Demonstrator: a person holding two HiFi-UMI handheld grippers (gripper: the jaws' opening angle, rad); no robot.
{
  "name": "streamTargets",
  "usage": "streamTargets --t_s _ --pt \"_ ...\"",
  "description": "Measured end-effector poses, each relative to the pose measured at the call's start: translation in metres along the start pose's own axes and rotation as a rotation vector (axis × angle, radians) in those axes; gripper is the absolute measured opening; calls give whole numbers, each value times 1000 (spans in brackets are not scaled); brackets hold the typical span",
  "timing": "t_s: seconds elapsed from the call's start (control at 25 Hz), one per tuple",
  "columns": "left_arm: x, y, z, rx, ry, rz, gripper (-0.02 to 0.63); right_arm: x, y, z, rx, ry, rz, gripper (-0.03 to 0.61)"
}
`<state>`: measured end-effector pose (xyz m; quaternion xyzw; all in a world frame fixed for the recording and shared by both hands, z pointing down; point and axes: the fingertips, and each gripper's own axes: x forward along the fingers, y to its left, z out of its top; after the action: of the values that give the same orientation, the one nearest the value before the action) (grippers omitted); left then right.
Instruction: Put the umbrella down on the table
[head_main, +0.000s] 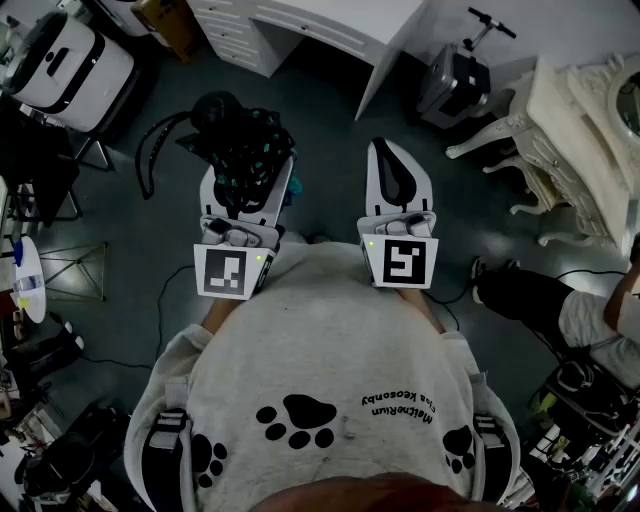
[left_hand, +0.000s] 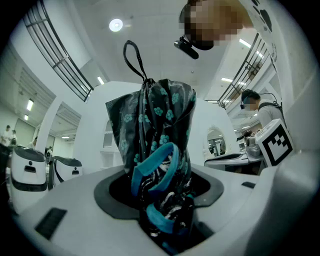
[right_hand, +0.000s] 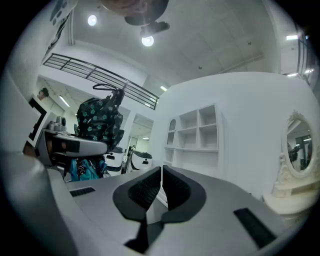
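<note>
Well, closest to me the left gripper (left_hand: 165, 202) is clamped on the folded umbrella (left_hand: 155, 125), low on the bundle where its teal strap (left_hand: 159, 167) wraps around. The rest stands up above the jaws, with the cord loop (left_hand: 134, 57) on top. Beside it, the right gripper (right_hand: 161, 186) has its jaws together and nothing between them. The white table (head_main: 335, 20) lies well ahead of both tools, so the umbrella is in the air. I judge I should carry it forward level, lower it until the fabric rests, and only then release.
</note>
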<state>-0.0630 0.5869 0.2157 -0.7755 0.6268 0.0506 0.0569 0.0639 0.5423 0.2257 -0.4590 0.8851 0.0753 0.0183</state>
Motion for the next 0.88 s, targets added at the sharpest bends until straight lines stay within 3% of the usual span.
streamTargets --t_s 0.24,0.56,0.68,0.88 --pt "5 3 -4 -3 0 -7 262 6 1 -2 2 -5 -1 37" --pt "2 2 -9 -13 -28 -74 262 -8 3 -15 8 15 -47 35" --pt "3 2 -20 20 -33 -115 262 -12 -2 -28 -19 40 -53 37" --pt "65 6 -21 6 -9 -123 262 27 -48 -28 -13 62 -68 37"
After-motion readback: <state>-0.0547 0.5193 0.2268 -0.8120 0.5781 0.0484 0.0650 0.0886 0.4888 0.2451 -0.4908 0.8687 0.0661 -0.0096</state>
